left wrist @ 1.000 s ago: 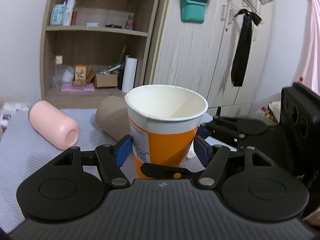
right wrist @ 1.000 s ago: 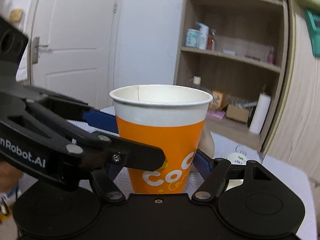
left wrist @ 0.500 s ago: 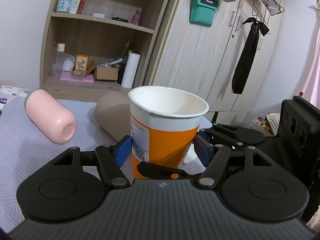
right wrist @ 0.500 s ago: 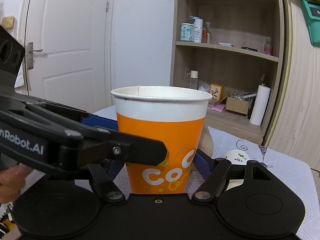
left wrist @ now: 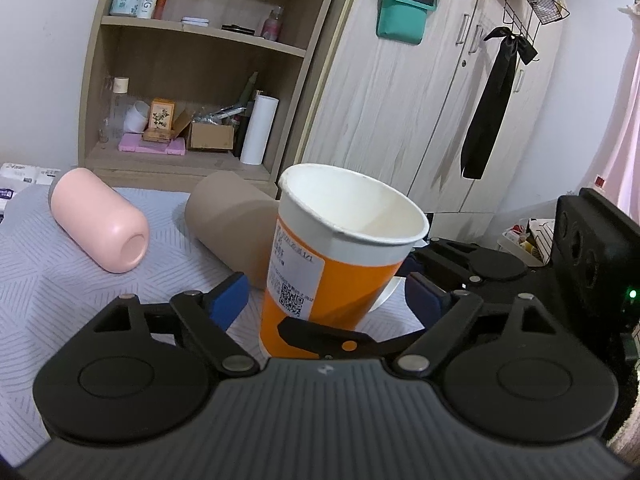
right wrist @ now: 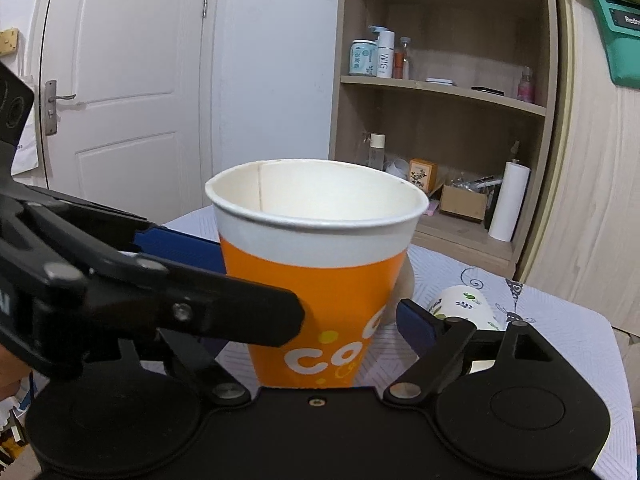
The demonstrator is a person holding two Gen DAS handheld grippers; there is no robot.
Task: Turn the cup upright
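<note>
In the left wrist view, a pink cup lay on its side on the pale patterned tablecloth, its mouth facing the camera. Just right of it a tan cup also lay on its side. In front of that stood the orange paper cup, mouth up and leaning slightly to the right, between the blue pads of the left gripper. The pads were spread, with a visible gap on each side of the cup.

In the right wrist view, the same orange cup stood between the right gripper's fingers, which were also spread and clear of it on the right. The left gripper's black arm crossed in front on the left. A small white cup with a leaf print lay behind the right blue pad.
</note>
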